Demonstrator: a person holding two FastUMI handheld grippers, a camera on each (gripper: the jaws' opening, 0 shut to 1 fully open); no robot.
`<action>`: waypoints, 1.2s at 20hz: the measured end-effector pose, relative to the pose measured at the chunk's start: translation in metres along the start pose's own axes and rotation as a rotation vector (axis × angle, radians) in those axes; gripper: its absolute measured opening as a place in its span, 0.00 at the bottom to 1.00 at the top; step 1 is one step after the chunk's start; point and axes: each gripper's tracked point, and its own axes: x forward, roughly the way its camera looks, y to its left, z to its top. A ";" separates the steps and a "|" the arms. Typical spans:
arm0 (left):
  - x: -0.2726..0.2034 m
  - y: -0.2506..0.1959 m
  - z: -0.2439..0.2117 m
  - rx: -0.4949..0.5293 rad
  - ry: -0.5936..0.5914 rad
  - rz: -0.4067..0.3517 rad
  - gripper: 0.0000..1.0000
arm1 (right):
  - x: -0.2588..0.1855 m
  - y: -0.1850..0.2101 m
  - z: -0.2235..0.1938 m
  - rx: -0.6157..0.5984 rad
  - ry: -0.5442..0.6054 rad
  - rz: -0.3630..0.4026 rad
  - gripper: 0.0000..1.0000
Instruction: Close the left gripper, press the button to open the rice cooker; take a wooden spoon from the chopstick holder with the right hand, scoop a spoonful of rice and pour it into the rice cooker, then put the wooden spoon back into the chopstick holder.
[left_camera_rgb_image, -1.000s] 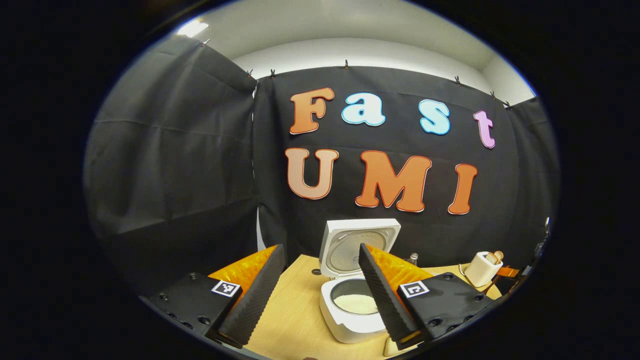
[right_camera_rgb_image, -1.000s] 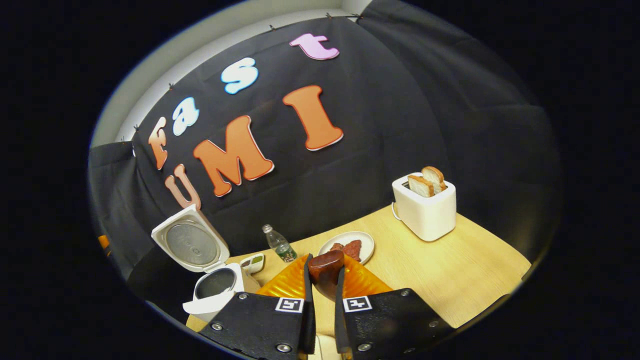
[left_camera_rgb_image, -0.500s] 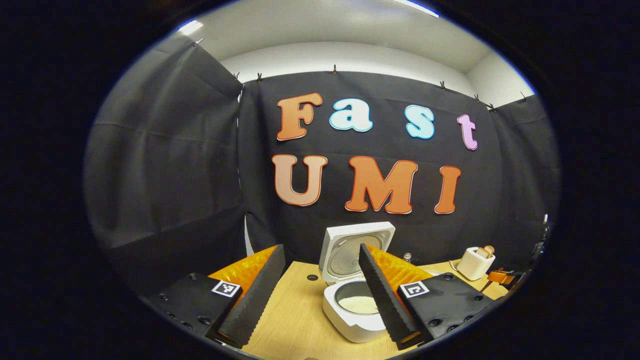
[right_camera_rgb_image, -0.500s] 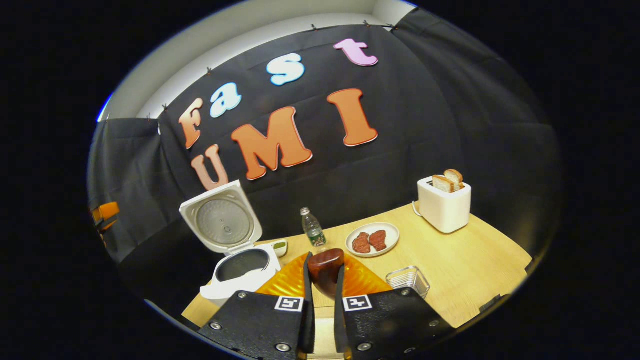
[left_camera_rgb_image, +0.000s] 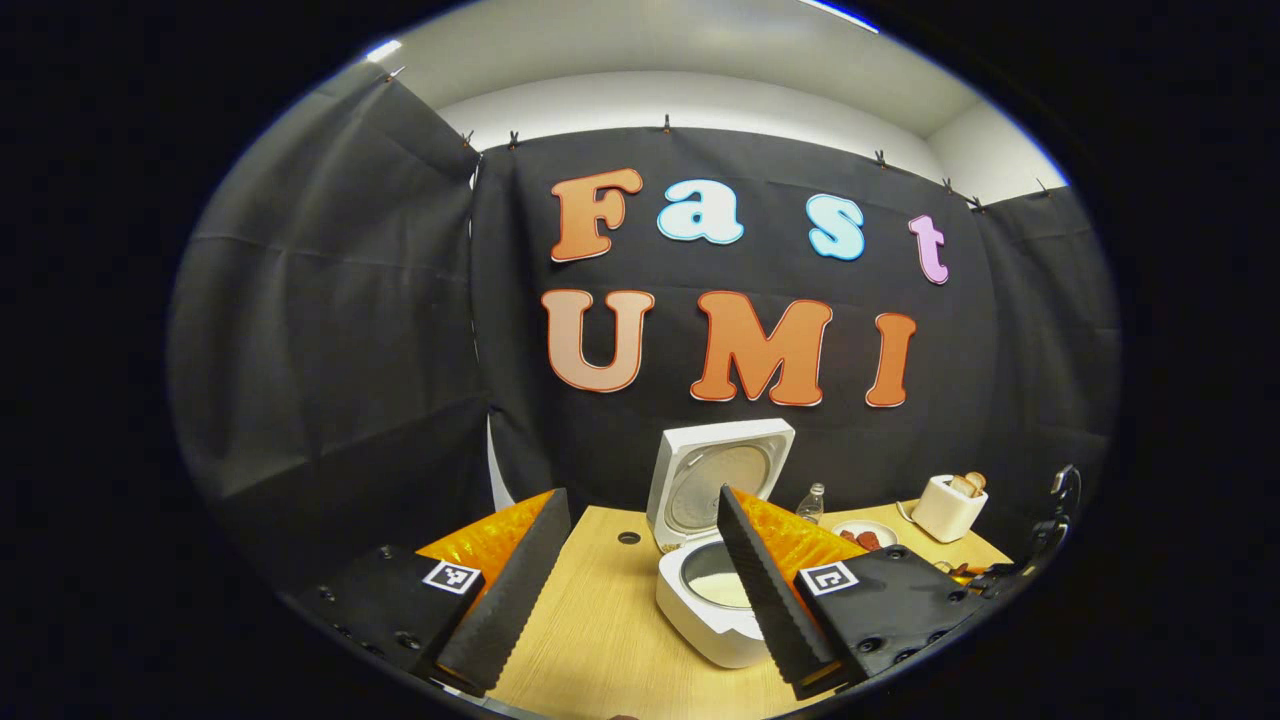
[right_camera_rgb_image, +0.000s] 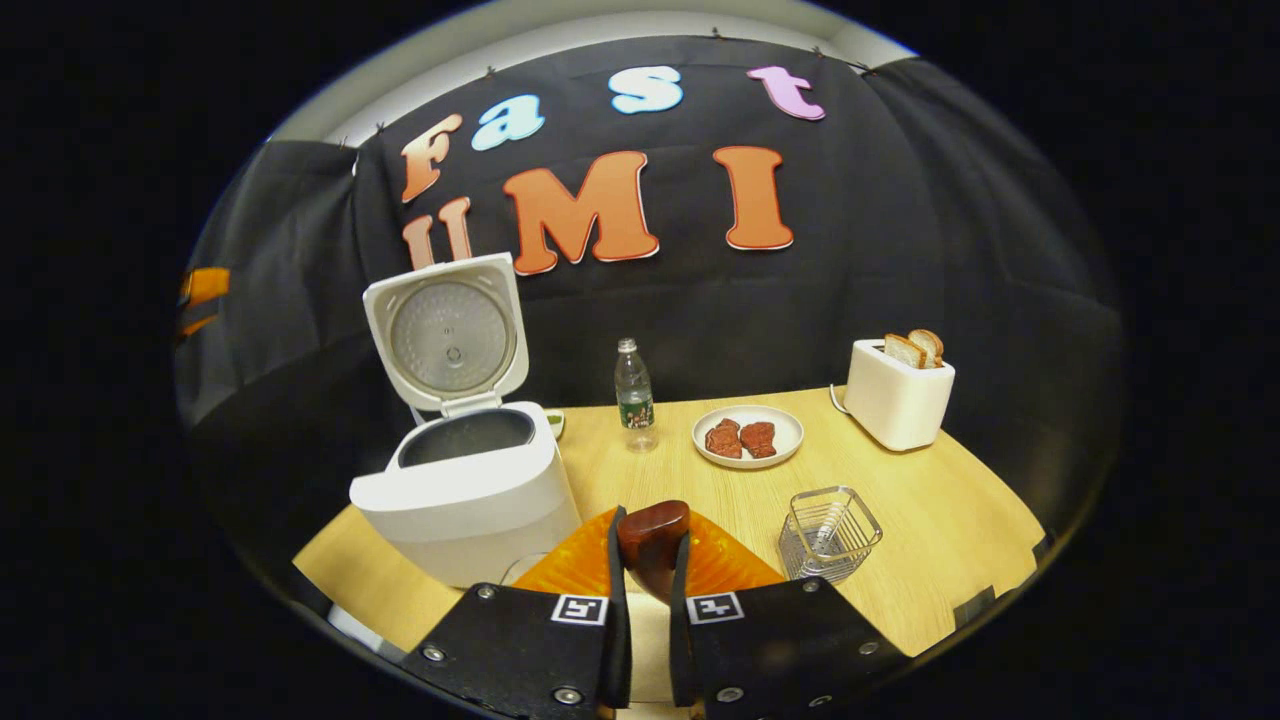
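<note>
rice cooker (left_camera_rgb_image: 715, 590) sits lid-up on my table (left_camera_rgb_image: 590, 640) in the left gripper view, left gripper (left_camera_rgb_image: 640, 590) spread wide, empty. right gripper view: right gripper (right_camera_rgb_image: 645, 590) clamped on the wooden spoon (right_camera_rgb_image: 652, 530), chopstick holder (right_camera_rgb_image: 828, 535) nearby; i could miss or tip that light basket

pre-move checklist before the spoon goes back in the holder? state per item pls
1. Rice cooker lid open: ok.
2. Rice in the pot: ok, white rice visible in the left gripper view.
3. Right claw gripping the wooden spoon: ok, both fingers press its handle.
4. Spoon bowl emptied: cannot tell, hidden below the claw.
5. Chopstick holder upright on the table, free to receive the spoon: ok.
6. Left claw out of the way: ok, open, back from the holder.
</note>
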 end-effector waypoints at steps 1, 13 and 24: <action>0.000 0.002 -0.002 -0.001 0.005 0.005 1.00 | -0.001 0.002 -0.005 -0.013 0.007 -0.001 0.14; -0.007 0.009 -0.013 0.020 0.036 0.032 1.00 | -0.013 -0.001 -0.031 0.246 -0.036 -0.052 0.14; -0.019 0.010 -0.025 -0.010 0.068 0.055 1.00 | -0.001 0.065 -0.032 0.299 -0.048 0.085 0.15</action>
